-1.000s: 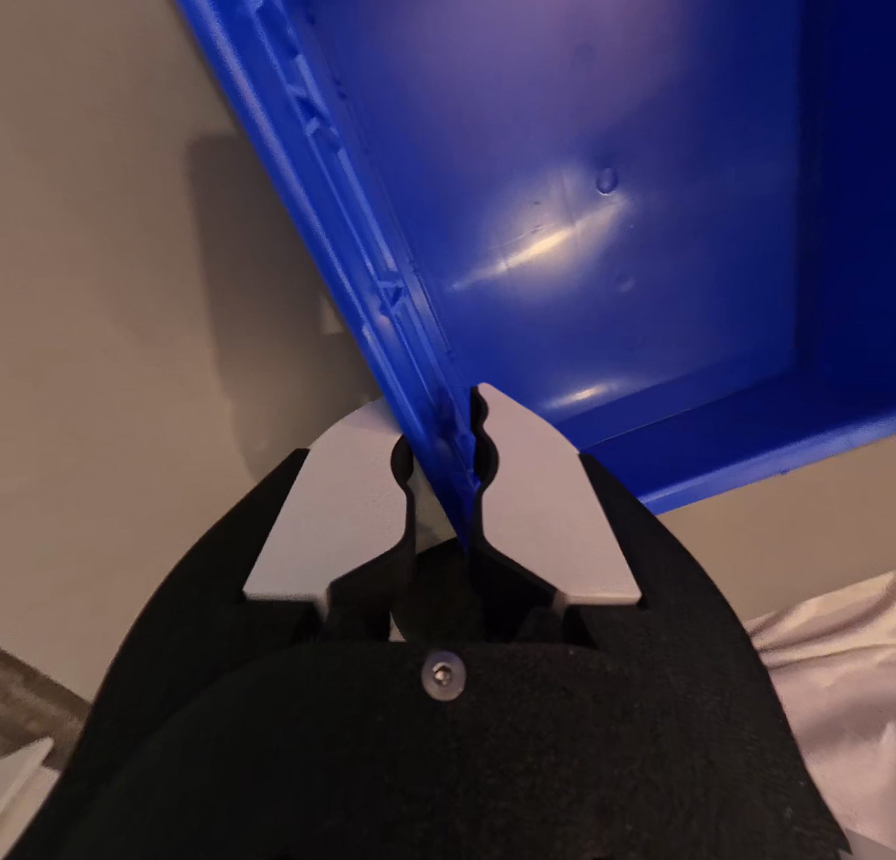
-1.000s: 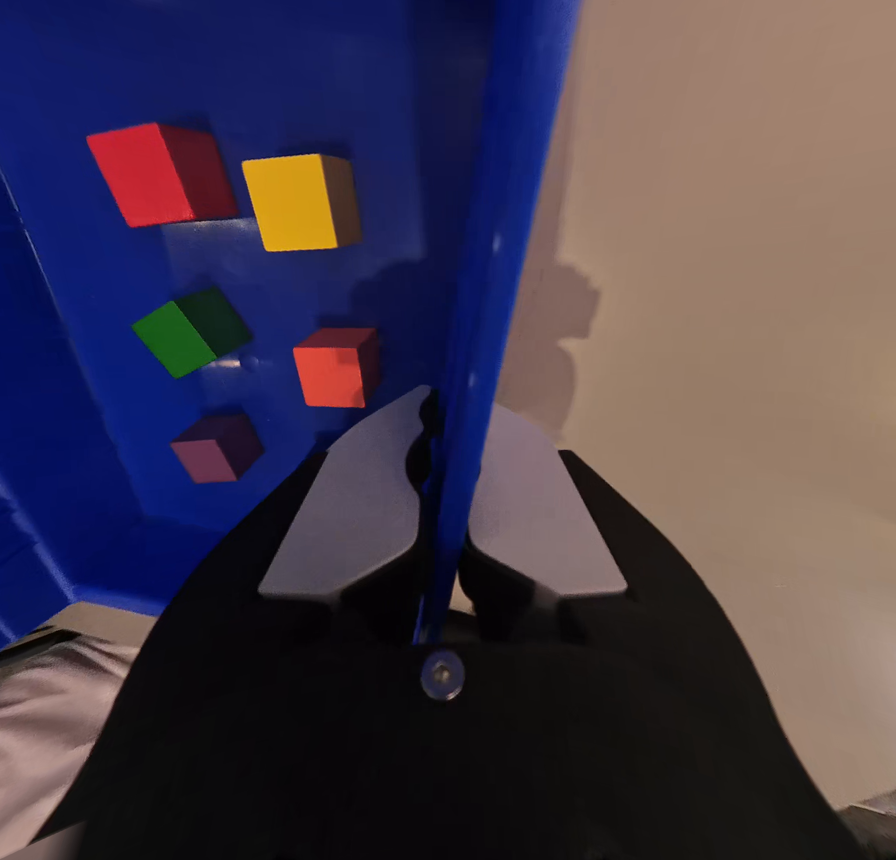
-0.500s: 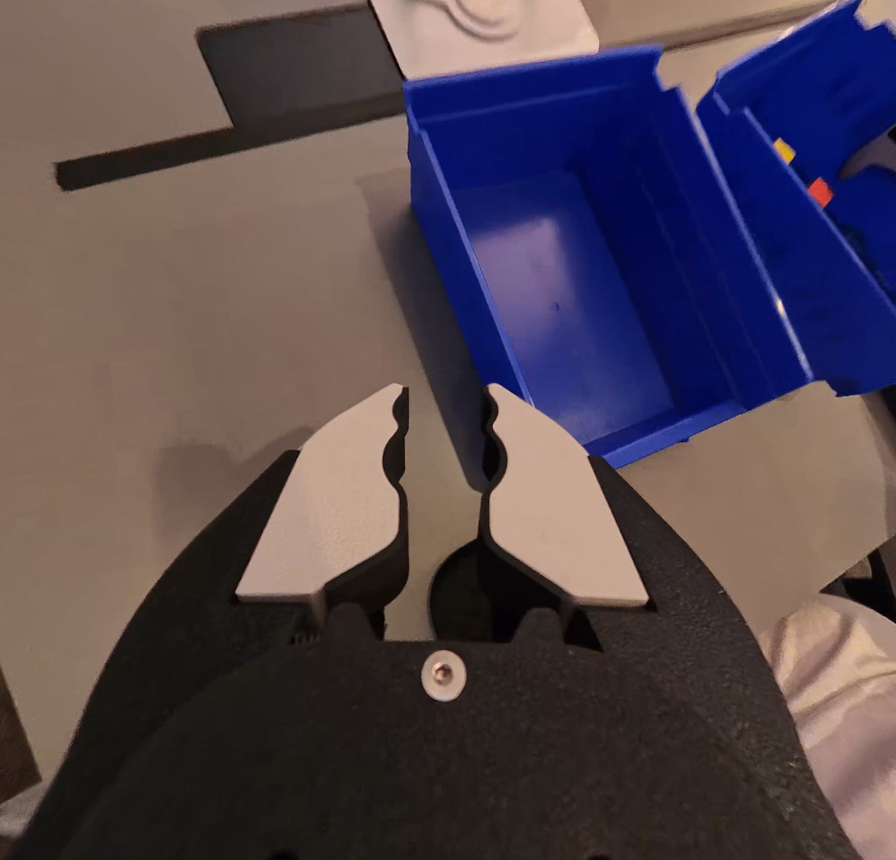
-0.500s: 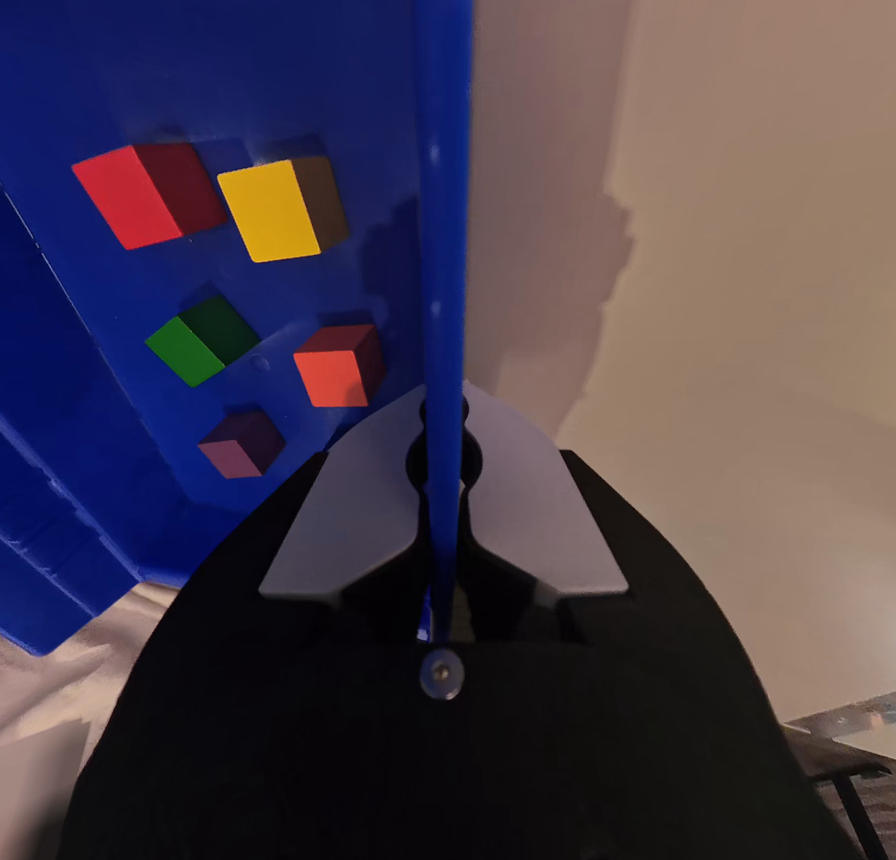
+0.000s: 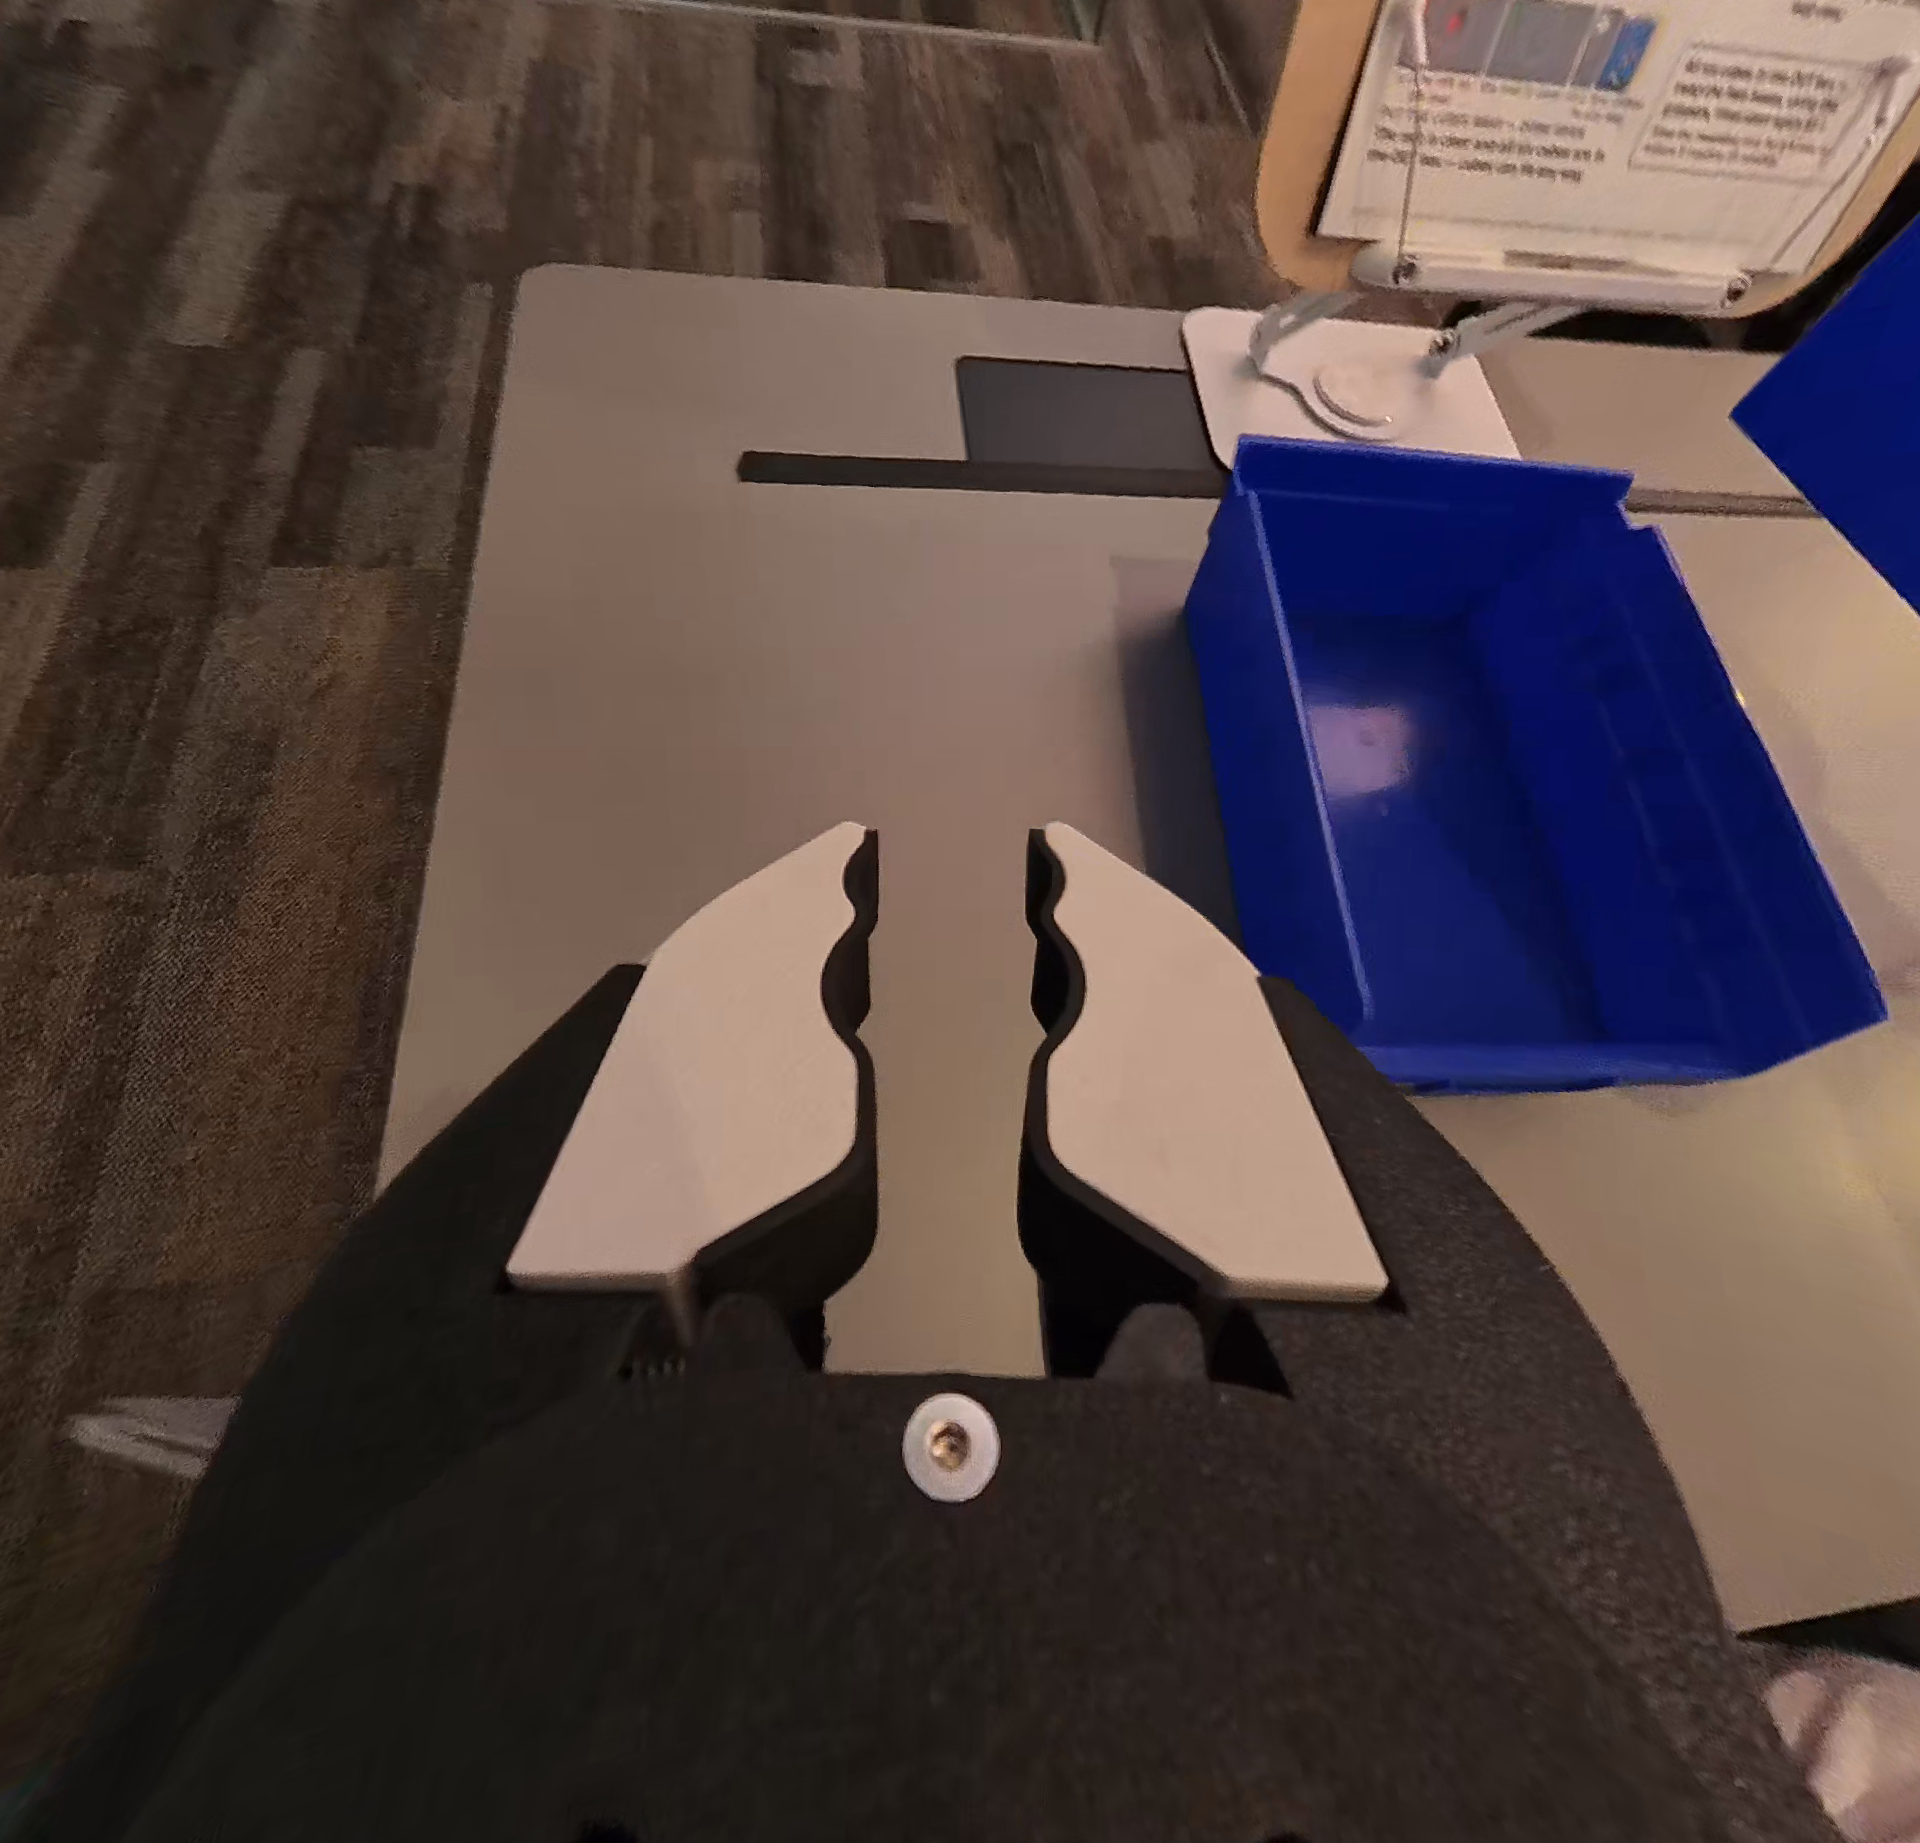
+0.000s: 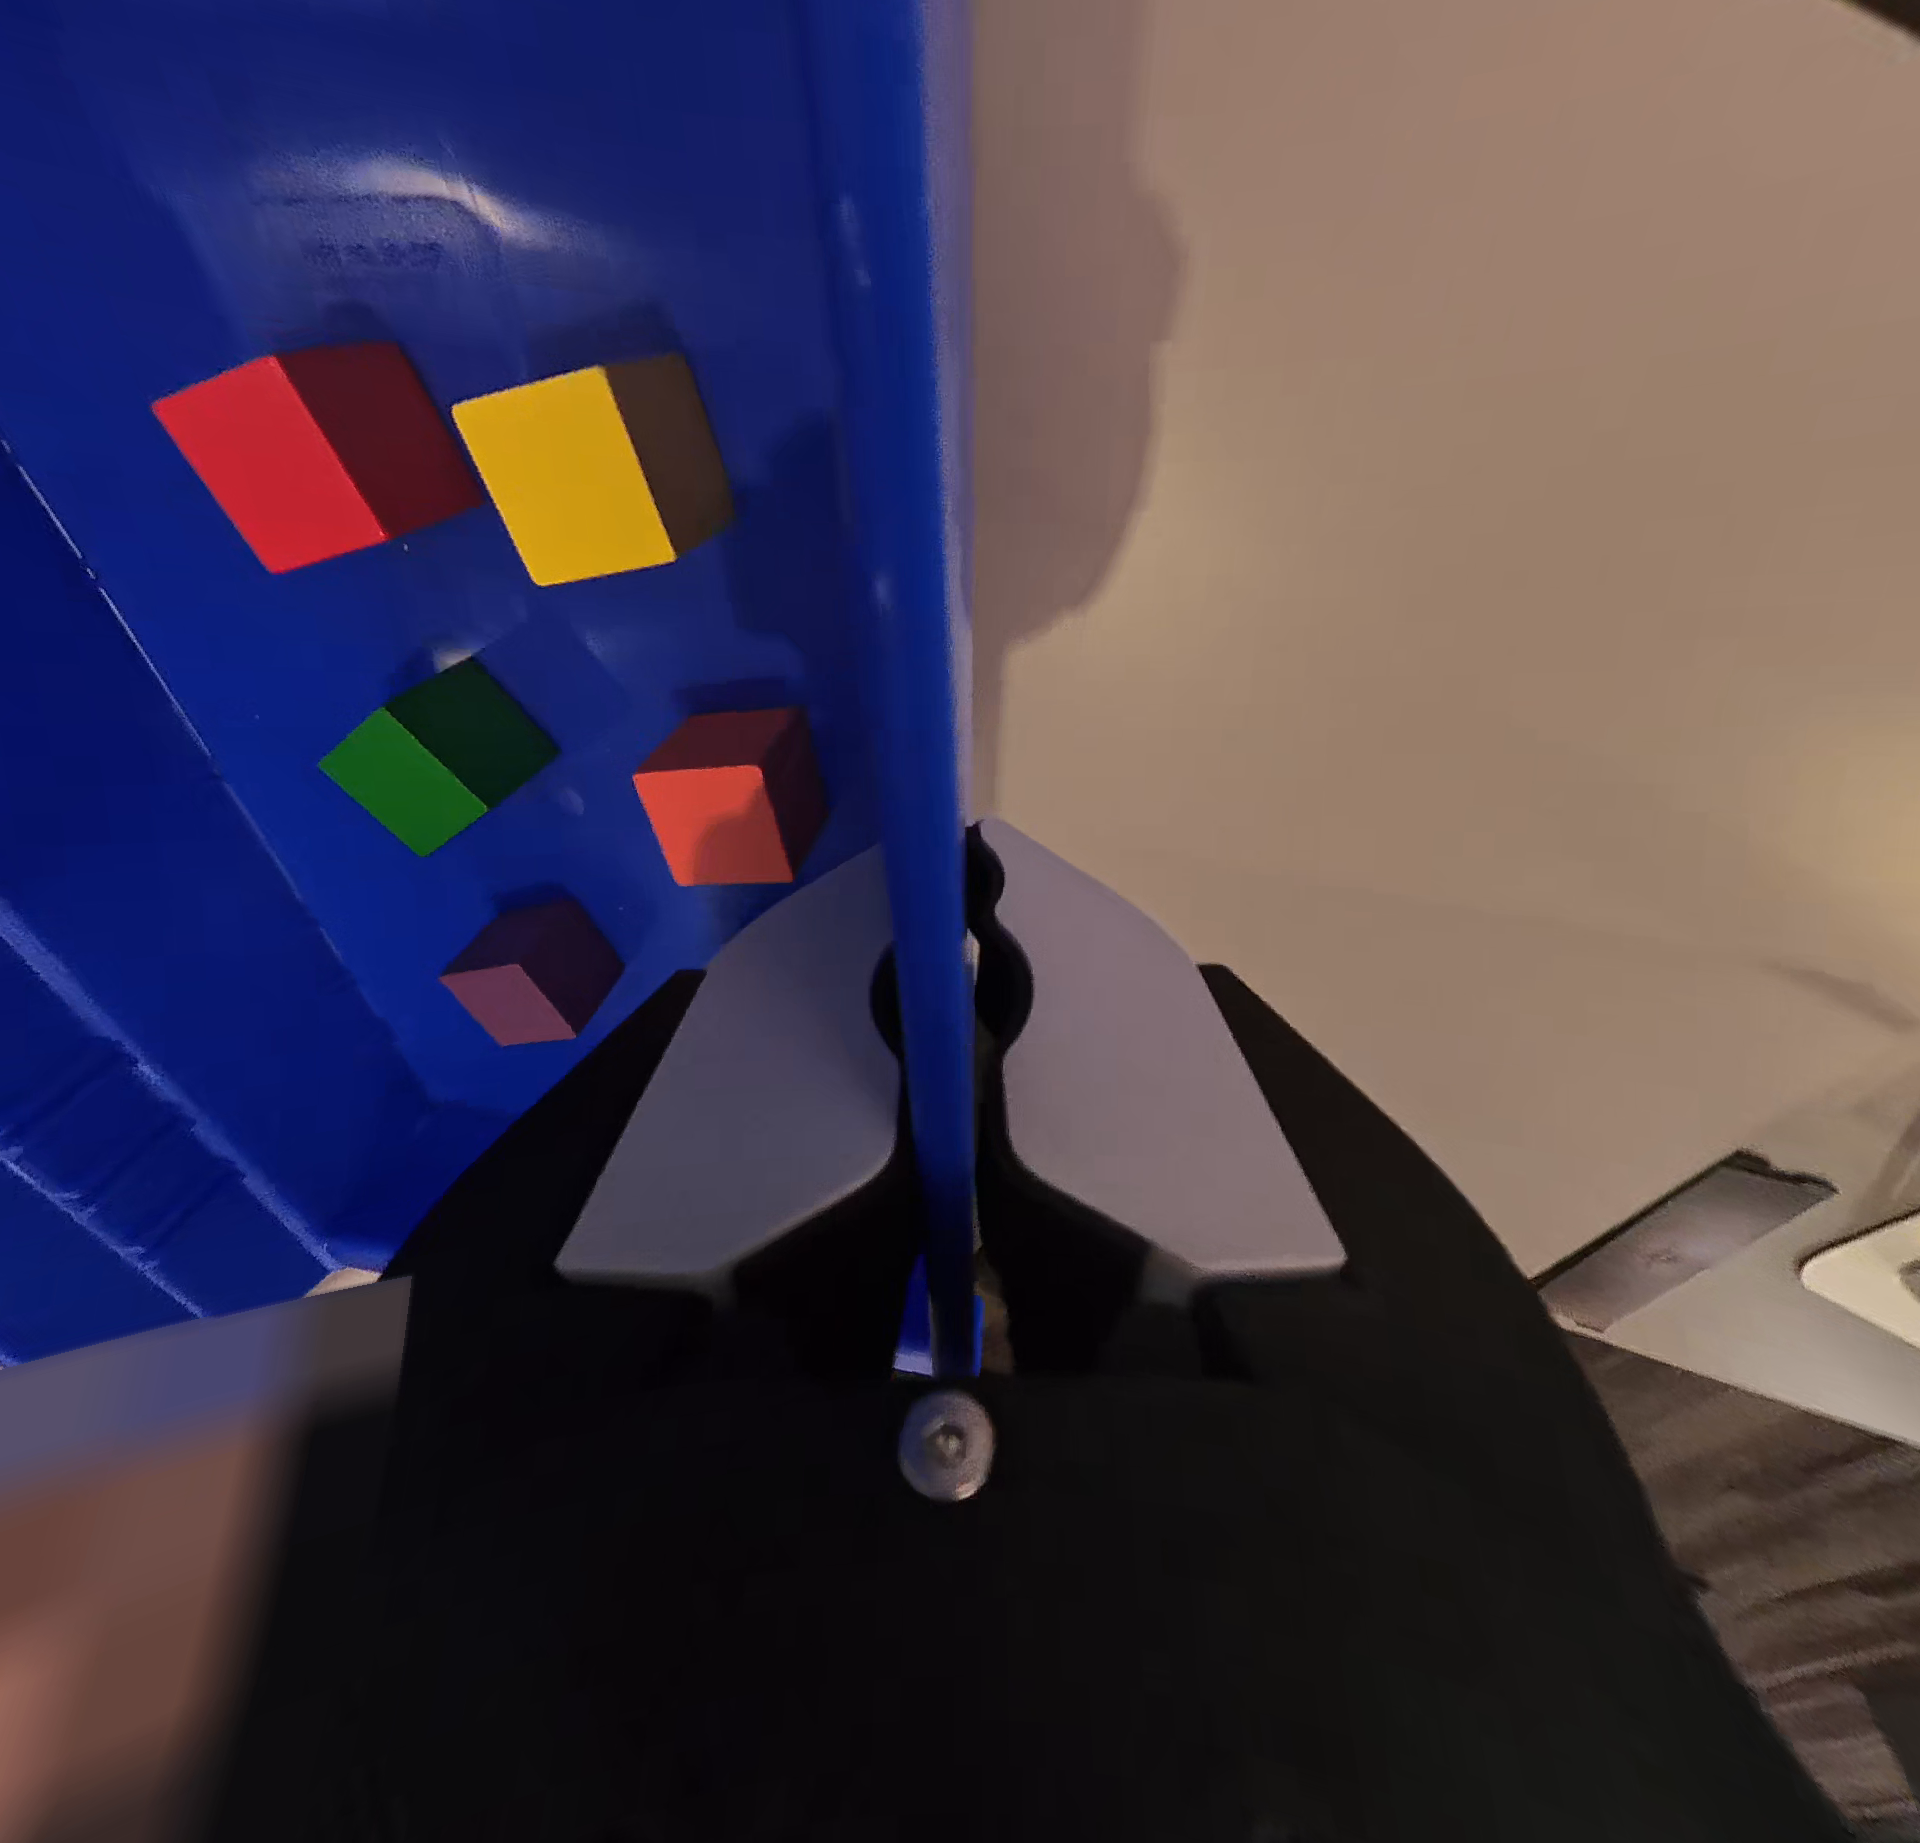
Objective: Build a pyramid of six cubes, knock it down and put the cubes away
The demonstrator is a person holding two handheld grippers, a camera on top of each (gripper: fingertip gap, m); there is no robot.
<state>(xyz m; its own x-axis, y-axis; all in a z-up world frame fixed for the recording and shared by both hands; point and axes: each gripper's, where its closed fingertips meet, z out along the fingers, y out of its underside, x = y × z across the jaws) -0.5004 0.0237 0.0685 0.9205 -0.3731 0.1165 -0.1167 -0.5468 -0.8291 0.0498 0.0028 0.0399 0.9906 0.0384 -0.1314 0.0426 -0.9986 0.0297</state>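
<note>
My right tongs [image 6: 940,920] are clenched on the wall of the blue bin [image 6: 883,443] holding five cubes; my left tongs [image 5: 951,837] are released beside the empty blue bin [image 5: 1299,754].

Your left gripper [image 5: 953,837] and right gripper [image 6: 940,837] each show pale grey scalloped fingers, a black textured body and one silver screw [image 5: 951,1448].

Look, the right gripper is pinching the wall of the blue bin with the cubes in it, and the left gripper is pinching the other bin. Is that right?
Not quite. The left gripper is open and holds nothing; in the left wrist view it is over the table, apart from the empty bin. The right gripper does pinch the wall of the cube bin, as the right wrist view shows.
</note>
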